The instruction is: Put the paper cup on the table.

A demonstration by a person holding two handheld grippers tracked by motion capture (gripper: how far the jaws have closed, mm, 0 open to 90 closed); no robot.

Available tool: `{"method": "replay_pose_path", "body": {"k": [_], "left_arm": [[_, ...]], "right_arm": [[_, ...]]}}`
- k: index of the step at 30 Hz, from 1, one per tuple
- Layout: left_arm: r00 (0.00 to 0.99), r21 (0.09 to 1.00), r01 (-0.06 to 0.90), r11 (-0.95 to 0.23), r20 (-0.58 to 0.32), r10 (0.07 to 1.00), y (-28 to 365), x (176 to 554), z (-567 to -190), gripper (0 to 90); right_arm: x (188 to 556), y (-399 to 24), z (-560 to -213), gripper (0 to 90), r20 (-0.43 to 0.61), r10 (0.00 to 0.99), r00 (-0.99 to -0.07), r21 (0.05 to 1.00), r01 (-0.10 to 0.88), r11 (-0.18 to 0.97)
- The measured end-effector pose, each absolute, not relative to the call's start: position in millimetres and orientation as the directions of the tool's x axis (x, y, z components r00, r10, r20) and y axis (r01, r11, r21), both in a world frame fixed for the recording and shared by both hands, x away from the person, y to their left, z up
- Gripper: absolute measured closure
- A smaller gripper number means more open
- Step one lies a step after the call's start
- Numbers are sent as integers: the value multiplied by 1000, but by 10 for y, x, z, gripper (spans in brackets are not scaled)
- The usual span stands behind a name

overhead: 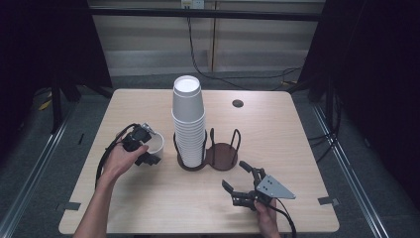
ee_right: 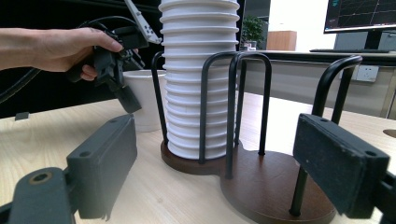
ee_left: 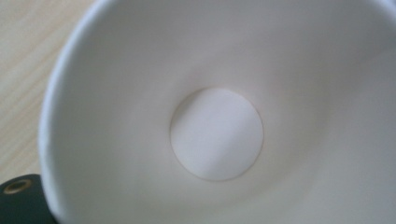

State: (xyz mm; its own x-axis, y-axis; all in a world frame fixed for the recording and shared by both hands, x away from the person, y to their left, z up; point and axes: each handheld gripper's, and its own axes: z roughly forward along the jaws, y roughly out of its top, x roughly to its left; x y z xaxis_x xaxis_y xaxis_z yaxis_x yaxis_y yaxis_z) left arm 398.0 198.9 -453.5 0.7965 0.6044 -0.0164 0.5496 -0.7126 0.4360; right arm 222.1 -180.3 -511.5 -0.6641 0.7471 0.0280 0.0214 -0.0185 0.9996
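Cup (overhead: pixel 156 144), a single white paper one, stands upright on the table (overhead: pixel 277 129) at about nine o'clock from the stack, just beside the holder's left ring. Largest of all is the pale wood-grain table itself, with a small dark round grommet (overhead: pixel 237 103) at about one o'clock from the stack. Next comes the tall stack of white cups (overhead: pixel 188 119), nested mouth-down and rising well above the wire hoops that hem it in. It sits in the left ring of a dark brown two-ring holder (overhead: pixel 222 156); the right ring is bare wood, fenced by black wire hoops.

The left gripper (overhead: pixel 143 146) is at the single cup, with one black jaw down its outside wall in the right gripper view and the rim between the jaws; whether the pads already press on it I cannot tell. The left gripper view looks straight down into the cup (ee_left: pixel 217 134), its round white bottom in the middle.

The right gripper (overhead: pixel 236 176) rests low over the table at about five o'clock from the stack, jaws spread wide with nothing between them. Its own view looks between the two black jaws at the holder (ee_right: pixel 261 179), whose hoops stand in front of the stack (ee_right: pixel 198 74).

No brand, label or writing can be read on the cups or holder.
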Motion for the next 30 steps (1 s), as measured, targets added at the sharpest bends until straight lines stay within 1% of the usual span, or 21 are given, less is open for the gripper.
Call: {"method": "replay_pose_path", "body": {"k": [3, 5, 6, 12, 14, 16, 19, 20, 21, 22, 27, 28, 30], "left_arm": [[797, 452, 547, -705, -21, 604, 2053, 3942, -4547, 179], [801, 466, 537, -703, -19, 599, 2092, 3915, -4555, 160], [797, 480, 543, -689, -36, 603, 2110, 3892, -4556, 163], [795, 518, 544, -661, -67, 602, 2194, 3773, -4502, 161], [790, 537, 540, -648, -59, 610, 2223, 3725, -4458, 161], [779, 566, 546, -618, -71, 623, 2273, 3694, -4412, 162], [766, 594, 540, -597, -51, 641, 2343, 3660, -4363, 158], [759, 623, 538, -567, -65, 648, 2377, 3631, -4351, 158], [759, 631, 534, -562, -66, 648, 2393, 3623, -4341, 159], [747, 659, 540, -523, -89, 659, 2426, 3592, -4333, 162], [709, 732, 533, -424, -113, 696, 2513, 3481, -4313, 163], [699, 757, 527, -386, -128, 703, 2530, 3444, -4314, 162], [704, 782, 517, -347, -158, 693, 2556, 3390, -4314, 161]], "right_arm": [[2221, -1803, -5115, 131, 28, 748, -663, 1000, 21, -19], [2221, -1803, -5115, 131, 28, 747, -664, 1000, 22, -18], [2221, -1803, -5115, 131, 28, 747, -664, 1000, 22, -18], [2221, -1803, -5115, 131, 28, 748, -663, 1000, 21, -19], [2221, -1803, -5115, 131, 28, 747, -664, 1000, 22, -19], [2221, -1803, -5115, 131, 28, 747, -664, 1000, 22, -19], [2220, -1803, -5115, 131, 28, 748, -663, 1000, 21, -19], [2220, -1803, -5115, 131, 28, 747, -664, 1000, 22, -19], [2221, -1803, -5115, 131, 29, 748, -664, 1000, 22, -19], [2220, -1803, -5115, 131, 29, 748, -663, 1000, 22, -19], [2221, -1803, -5115, 131, 29, 748, -663, 1000, 22, -19], [2221, -1803, -5115, 131, 29, 748, -663, 1000, 22, -19], [2221, -1803, -5115, 131, 29, 748, -663, 1000, 22, -19]]}}
